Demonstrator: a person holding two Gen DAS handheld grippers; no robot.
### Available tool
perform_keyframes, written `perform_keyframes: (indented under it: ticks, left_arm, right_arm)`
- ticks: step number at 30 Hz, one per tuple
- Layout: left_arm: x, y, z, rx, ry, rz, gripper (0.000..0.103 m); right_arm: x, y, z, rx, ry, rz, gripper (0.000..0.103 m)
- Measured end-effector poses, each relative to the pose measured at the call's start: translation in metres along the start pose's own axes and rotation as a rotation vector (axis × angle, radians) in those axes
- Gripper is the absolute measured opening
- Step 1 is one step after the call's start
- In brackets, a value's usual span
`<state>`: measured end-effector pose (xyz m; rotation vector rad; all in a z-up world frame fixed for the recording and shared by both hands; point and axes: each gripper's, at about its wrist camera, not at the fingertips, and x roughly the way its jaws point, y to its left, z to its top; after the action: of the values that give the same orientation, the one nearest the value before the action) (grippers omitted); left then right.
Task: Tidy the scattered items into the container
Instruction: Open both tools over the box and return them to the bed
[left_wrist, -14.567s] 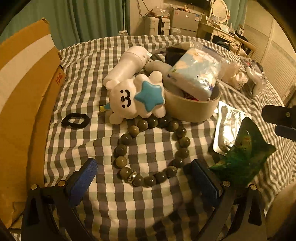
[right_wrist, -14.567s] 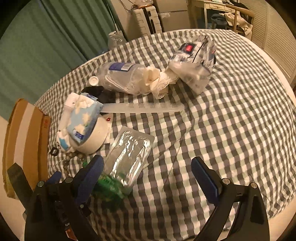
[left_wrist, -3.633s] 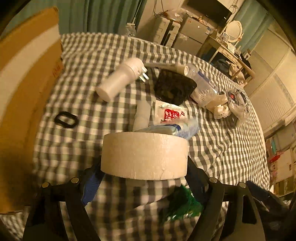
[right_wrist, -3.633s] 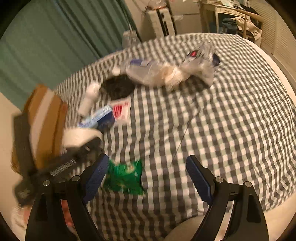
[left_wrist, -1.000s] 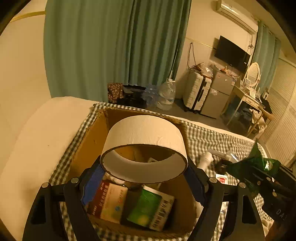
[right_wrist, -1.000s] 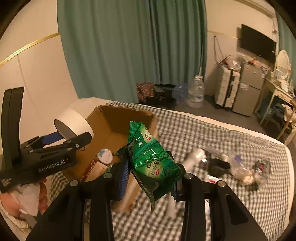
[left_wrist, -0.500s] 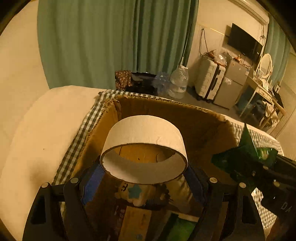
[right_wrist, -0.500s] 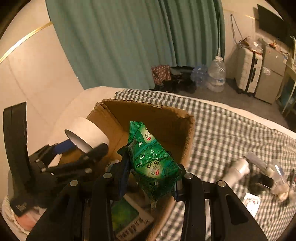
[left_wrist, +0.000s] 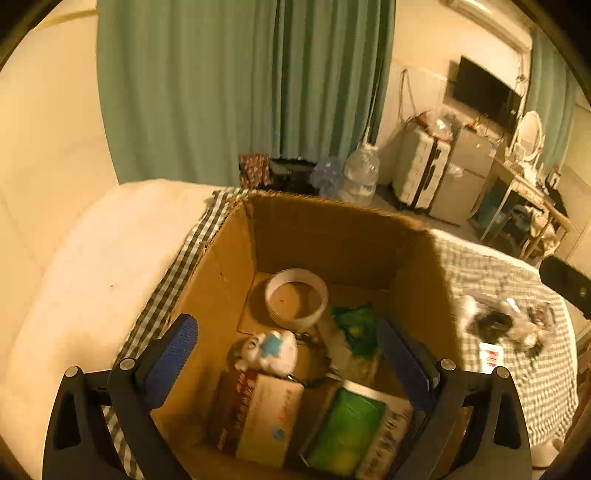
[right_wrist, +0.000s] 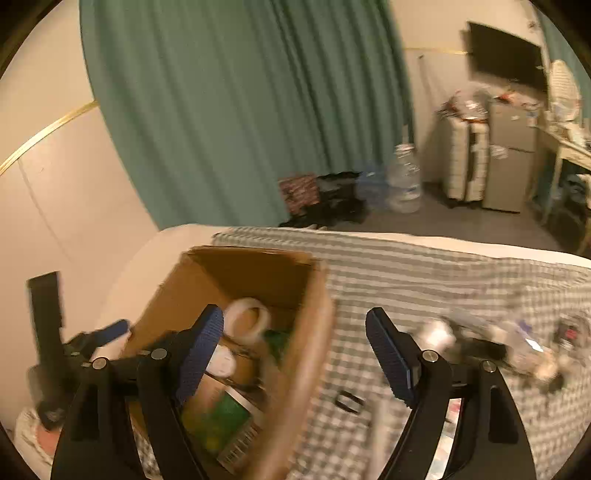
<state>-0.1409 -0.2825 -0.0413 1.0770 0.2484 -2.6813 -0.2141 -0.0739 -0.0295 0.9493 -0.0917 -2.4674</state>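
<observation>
Both claws were opening with nothing between their fingers: the left gripper (left_wrist: 288, 360) over the cardboard box (left_wrist: 229, 258), the right gripper (right_wrist: 295, 350) at its side. Inside lay the tape ring (left_wrist: 296, 298) and the green bag (left_wrist: 356, 326), likely just dropped. More scattered things (left_wrist: 502, 326) waited on the checked cloth (left_wrist: 535, 387).

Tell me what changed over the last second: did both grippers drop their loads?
Yes. The left gripper let go of the white bowl, now on the cardboard box floor; the right gripper released the green packet beside it. Both jaws are opening, nothing between them. Items on the checked cloth remain.
</observation>
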Motion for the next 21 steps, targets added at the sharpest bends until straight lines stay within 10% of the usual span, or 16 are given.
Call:
perform_keyframes:
  ticks: [11,21]
  left_arm:
    - [-0.09,-0.098,-0.03,0.056,-0.095,-0.161,0.103]
    - [-0.074,-0.194,-0.089,0.163,-0.039,-0.17,0.103]
  right_arm:
    - [-0.114,-0.092,-0.043,0.103,-0.036,-0.197,0.082]
    - [-0.152,-0.17,-0.097,0.209,-0.022,-0.308,0.082]
